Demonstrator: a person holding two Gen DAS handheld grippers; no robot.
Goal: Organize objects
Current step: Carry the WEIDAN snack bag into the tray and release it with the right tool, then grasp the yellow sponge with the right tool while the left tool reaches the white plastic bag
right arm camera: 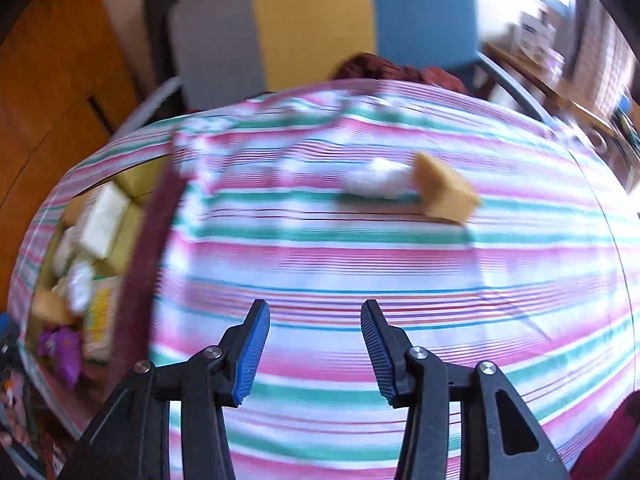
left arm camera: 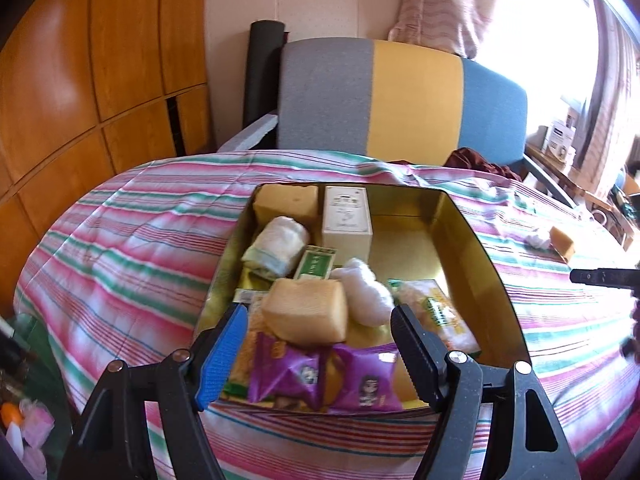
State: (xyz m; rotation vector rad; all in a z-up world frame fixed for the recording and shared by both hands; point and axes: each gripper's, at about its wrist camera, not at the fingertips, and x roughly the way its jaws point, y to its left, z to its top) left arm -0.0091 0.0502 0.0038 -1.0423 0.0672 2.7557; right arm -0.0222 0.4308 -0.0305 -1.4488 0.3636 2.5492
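A gold-lined box (left arm camera: 472, 240) sits on the striped tablecloth and holds a tan sponge (left arm camera: 306, 314), a white cotton wad (left arm camera: 366, 294), a rolled towel (left arm camera: 278, 250), a cream carton (left arm camera: 346, 218), a green packet (left arm camera: 314, 266) and two purple snack packs (left arm camera: 324, 378). My left gripper (left arm camera: 318, 336) is open over the box's near end, jaws either side of the sponge. My right gripper (right arm camera: 316, 346) is open and empty above bare cloth. A second tan sponge (right arm camera: 444, 188) and a white cotton wad (right arm camera: 378, 180) lie on the cloth beyond it; both show at the right of the left wrist view (left arm camera: 562, 242).
The box appears at the left of the right wrist view (right arm camera: 144, 240). A grey, yellow and blue chair back (left arm camera: 400, 96) stands behind the table, with dark red cloth (left arm camera: 478, 162) on its seat. Wooden cabinets (left arm camera: 80, 80) are at left, a cluttered shelf (left arm camera: 560, 144) at right.
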